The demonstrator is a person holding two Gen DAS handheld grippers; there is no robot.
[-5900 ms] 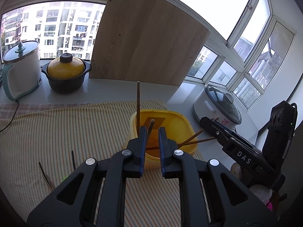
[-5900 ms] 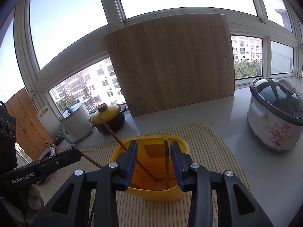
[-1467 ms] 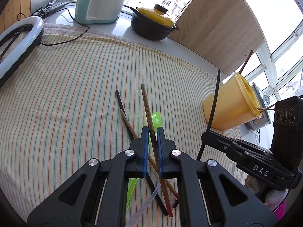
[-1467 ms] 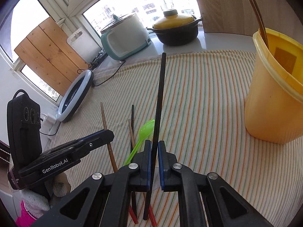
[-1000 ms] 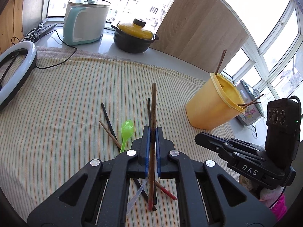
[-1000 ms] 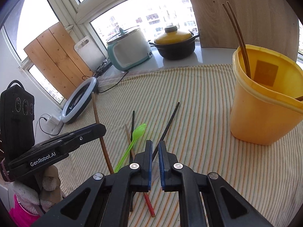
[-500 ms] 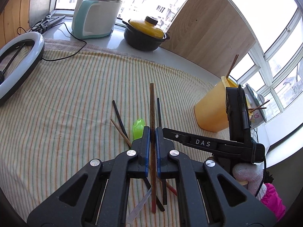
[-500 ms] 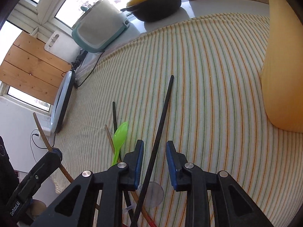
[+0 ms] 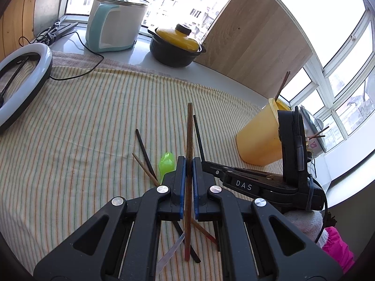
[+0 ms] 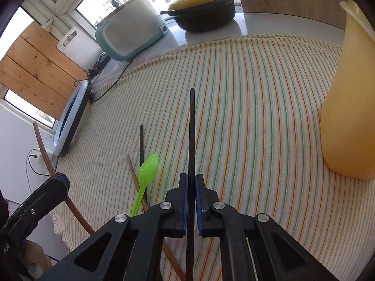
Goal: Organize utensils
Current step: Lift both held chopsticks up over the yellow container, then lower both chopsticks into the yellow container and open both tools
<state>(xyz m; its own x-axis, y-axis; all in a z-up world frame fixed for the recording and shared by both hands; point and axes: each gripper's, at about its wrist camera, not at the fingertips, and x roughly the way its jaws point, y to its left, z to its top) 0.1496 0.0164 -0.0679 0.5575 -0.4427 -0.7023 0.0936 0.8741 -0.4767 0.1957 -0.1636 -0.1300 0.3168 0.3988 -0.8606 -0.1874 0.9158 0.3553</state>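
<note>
My left gripper is shut on a brown chopstick and holds it above the striped cloth. My right gripper is shut on a black chopstick that lies low over the cloth. Another black chopstick, a brown chopstick and a green plastic spoon lie on the cloth to its left. The yellow bucket with chopsticks in it stands at the right; it also shows in the right wrist view.
A teal-and-white rice cooker and a black pot with a yellow lid stand at the back. A ring light lies at the left. A wooden board leans on the window. A flowered cooker stands behind the bucket.
My right gripper let go of the black chopstick, came down low over the cloth, and has now shut on it again. My left gripper keeps hold of the brown chopstick.
</note>
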